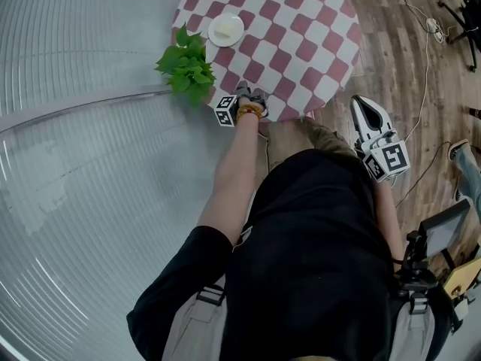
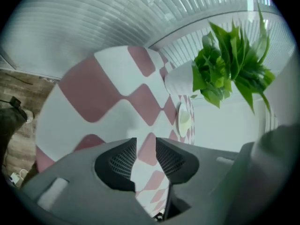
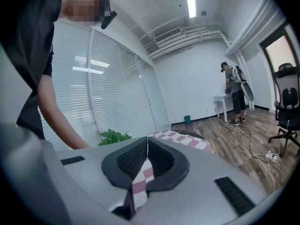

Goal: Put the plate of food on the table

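My left claw point(image 2: 146, 143) stands wide open with nothing between its jaws; through the gap I see only the red-and-white checked cloth of the round table point(image 1: 301, 36). From the head view this claw sits at the table's near rim, at about 6 o'clock on the tabletop, pointing down and across the cloth.

The white plate point(image 1: 225, 30) lies flat on the table at about 10 o'clock on the top, well apart from my left claw. It has something pale in its middle, too small to tell what kind of food. In the left gripper view it shows edge-on at about 1 o'clock from the jaws.

The leafy green plant point(image 1: 188, 65) stands at the table's rim at 8 o'clock, between the plate and my left claw, against the slatted blinds point(image 1: 75, 164).

My right claw point(image 3: 147, 143) is closed, its jaws meeting at the tips and gripping nothing. It hangs off the table over the wooden floor point(image 1: 406, 59), at about 4 o'clock from the tabletop. Far off in its view, another person point(image 3: 234, 93) stands at a white desk.
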A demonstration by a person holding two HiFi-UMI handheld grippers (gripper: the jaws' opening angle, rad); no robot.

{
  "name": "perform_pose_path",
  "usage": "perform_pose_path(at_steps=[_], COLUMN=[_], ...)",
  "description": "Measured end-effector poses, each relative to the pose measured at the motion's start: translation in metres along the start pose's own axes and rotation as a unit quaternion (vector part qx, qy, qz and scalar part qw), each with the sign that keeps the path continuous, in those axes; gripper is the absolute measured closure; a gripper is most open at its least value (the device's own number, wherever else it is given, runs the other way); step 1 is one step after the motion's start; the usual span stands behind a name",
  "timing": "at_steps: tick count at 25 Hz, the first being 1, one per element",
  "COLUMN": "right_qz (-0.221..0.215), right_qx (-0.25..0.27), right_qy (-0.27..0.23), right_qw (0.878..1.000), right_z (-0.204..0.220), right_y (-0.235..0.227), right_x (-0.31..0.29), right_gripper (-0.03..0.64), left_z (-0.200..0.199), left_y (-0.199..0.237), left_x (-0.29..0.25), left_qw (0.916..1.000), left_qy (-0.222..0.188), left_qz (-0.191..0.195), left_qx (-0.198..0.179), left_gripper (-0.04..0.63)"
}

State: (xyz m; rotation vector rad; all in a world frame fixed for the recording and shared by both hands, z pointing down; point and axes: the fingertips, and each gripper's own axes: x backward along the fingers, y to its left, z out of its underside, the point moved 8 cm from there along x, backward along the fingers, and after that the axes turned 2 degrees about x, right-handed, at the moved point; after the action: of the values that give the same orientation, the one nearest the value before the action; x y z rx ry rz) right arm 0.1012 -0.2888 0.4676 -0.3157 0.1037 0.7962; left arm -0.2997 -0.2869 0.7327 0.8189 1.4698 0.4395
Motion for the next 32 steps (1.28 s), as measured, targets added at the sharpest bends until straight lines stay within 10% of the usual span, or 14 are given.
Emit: perform_pose_path(at_steps=[5, 12, 16, 23, 28, 32], right_qz=[0.000, -0.024, -0.065, -0.103, -0.152, -0.167], right_qx=[-0.019, -0.004, 0.042, 0.067, 0.101, 0.119], right_qy=[0.025, 0.093, 0.120, 0.129, 0.113, 0.084], right_qw=[0.999, 0.995, 0.990, 0.984, 0.977, 0.975], right_z=[0.010, 0.029, 0.039, 0.047, 0.043, 0.033], right_y=[0.016, 0.048, 0.079, 0.136, 0.183, 0.214], right_x=[0.003, 0.001, 0.001, 0.008, 0.019, 0.027], right_gripper=[0.604, 0.604, 0.604, 0.605, 0.604, 0.604], left_z=[-0.027, -0.062, -0.092, -0.095, -0.087, -0.077], left_y=[0.038, 0.077, 0.092, 0.100, 0.098, 0.072], left_x=[0.055, 0.127, 0.168, 0.245, 0.304, 0.344], left_qw=[0.9964, 0.9687, 0.9652, 0.9302, 0.8857, 0.8075], left_qy=[0.005, 0.044, 0.039, 0.110, 0.109, 0.074], left_qz=[-0.024, -0.040, 0.006, 0.152, 0.217, 0.268], left_qx=[-0.081, -0.241, -0.259, -0.315, -0.396, -0.520], left_gripper=[0.482, 0.482, 0.482, 0.482, 0.483, 0.483])
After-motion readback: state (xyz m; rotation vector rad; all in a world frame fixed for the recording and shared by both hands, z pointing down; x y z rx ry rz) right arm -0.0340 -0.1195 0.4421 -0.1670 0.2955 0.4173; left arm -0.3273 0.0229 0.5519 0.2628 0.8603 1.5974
